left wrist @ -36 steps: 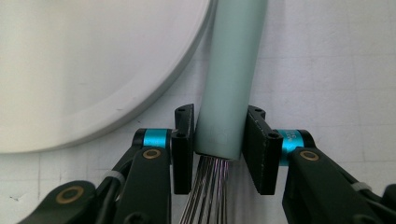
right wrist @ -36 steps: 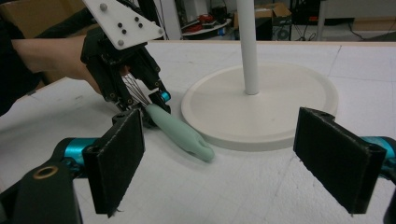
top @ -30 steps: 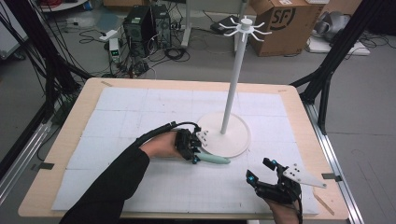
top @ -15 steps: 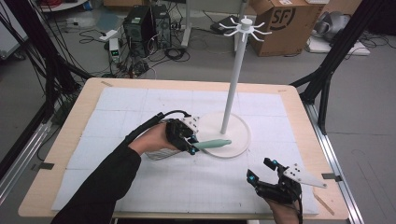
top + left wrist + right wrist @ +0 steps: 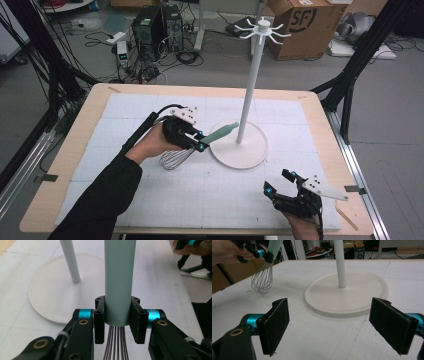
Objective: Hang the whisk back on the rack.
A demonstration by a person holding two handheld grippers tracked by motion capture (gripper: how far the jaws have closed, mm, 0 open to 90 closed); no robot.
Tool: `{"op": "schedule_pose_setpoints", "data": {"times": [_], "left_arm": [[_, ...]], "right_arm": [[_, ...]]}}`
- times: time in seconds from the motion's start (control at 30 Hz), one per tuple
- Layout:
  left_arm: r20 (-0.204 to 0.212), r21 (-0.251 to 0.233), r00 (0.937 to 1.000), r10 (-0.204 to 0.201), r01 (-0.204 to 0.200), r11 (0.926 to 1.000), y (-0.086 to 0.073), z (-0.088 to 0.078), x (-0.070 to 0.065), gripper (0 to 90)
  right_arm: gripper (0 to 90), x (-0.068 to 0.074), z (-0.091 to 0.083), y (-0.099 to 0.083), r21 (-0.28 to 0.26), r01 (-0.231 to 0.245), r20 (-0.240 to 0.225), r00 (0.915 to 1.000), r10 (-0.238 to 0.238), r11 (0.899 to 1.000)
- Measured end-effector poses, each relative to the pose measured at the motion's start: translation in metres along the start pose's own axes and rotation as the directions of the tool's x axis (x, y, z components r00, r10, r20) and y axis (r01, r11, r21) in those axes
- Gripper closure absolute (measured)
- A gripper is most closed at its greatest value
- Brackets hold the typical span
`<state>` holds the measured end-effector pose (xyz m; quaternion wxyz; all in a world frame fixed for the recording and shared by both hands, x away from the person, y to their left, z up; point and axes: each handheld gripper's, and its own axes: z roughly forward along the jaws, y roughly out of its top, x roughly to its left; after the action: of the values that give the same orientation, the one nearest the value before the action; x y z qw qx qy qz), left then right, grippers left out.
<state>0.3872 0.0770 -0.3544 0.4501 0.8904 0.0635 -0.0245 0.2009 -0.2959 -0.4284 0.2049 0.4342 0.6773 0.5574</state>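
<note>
Whisk (image 5: 187, 150) clamped in left gripper (image 5: 200, 145) — right gripper (image 5: 278, 182) wide open.

A white hook stand (image 5: 248, 90) rises from its round base (image 5: 240, 150) on the gridded table mat (image 5: 200, 195).

Both grippers, left gripper (image 5: 199, 143) and right gripper (image 5: 280, 182), are black with cyan collars, brass screws and flat black jaws; each carries a grey three-cornered plate. A black sleeve (image 5: 102, 200) covers the left arm.

The whisk (image 5: 192, 147) hangs just left of the stand's base (image 5: 250, 155), above the table (image 5: 100, 100).
</note>
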Motion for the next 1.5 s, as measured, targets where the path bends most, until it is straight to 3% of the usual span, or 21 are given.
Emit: {"op": "schedule_pose_setpoints", "data": {"times": [0.23,0.4,0.57,0.7,0.77,0.9,1.0,1.17,1.2,1.3,1.4,1.5], "left_arm": [[-0.014,-0.102,0.9996,-0.024,0.023,0.9945,0.001,-0.018,0.003,69.3],[-0.033,-0.190,0.9987,-0.038,0.031,0.9813,0.003,-0.034,0.006,69.3],[-0.066,-0.238,0.9960,-0.060,0.042,0.9703,0.004,-0.045,0.009,69.3],[-0.067,-0.279,0.9953,-0.071,0.049,0.9590,0.006,-0.053,0.011,69.3],[-0.065,-0.316,0.9946,-0.081,0.056,0.9470,0.009,-0.057,0.012,69.2],[-0.105,-0.347,0.9916,-0.076,0.035,0.9372,0.018,-0.067,0.014,69.3],[-0.122,-0.383,0.9891,-0.082,0.030,0.9231,0.026,-0.072,0.014,69.2],[-0.164,-0.408,0.9831,-0.081,0.007,0.9130,0.040,-0.080,0.016,69.3],[-0.164,-0.420,0.9827,-0.086,0.010,0.9072,0.043,-0.081,0.016,69.3],[-0.168,-0.438,0.9819,-0.087,0.005,0.8991,0.053,-0.084,0.018,69.3],[-0.173,-0.441,0.9811,-0.087,0.002,0.8977,0.063,-0.085,0.020,69.2],[-0.189,-0.434,0.9789,-0.077,-0.013,0.9009,0.075,-0.086,0.024,69.3]], "right_arm": [[15.4,0.000,0.001,0.000,0.000,-0.001,0.000,1.0000,0.001,1.000],[15.4,0.000,0.000,-0.001,0.002,-0.002,0.002,1.0000,0.002,1.000],[15.4,0.001,0.001,-0.001,0.007,-0.009,0.002,1.0000,0.009,1.000],[15.4,0.001,0.002,-0.001,0.002,-0.006,0.008,0.9999,0.006,1.000],[15.4,0.000,0.001,-0.001,0.003,-0.010,0.010,0.9999,0.010,1.000],[15.4,0.000,0.001,-0.001,0.001,-0.012,0.011,0.9999,0.012,1.000],[15.4,0.000,0.000,0.000,-0.001,-0.013,0.010,0.9999,0.013,1.000],[15.4,0.000,0.000,0.000,-0.004,-0.013,0.011,0.9999,0.013,1.000],[15.4,0.000,0.000,0.000,-0.004,-0.014,0.010,0.9998,0.014,1.000],[15.4,-0.001,-0.001,0.000,-0.010,-0.013,0.010,0.9999,0.013,1.000],[15.4,-0.002,-0.001,0.000,-0.014,-0.015,0.012,0.9998,0.015,1.000],[15.4,-0.003,-0.002,0.001,-0.019,-0.024,0.012,0.9996,0.024,1.000]]}}
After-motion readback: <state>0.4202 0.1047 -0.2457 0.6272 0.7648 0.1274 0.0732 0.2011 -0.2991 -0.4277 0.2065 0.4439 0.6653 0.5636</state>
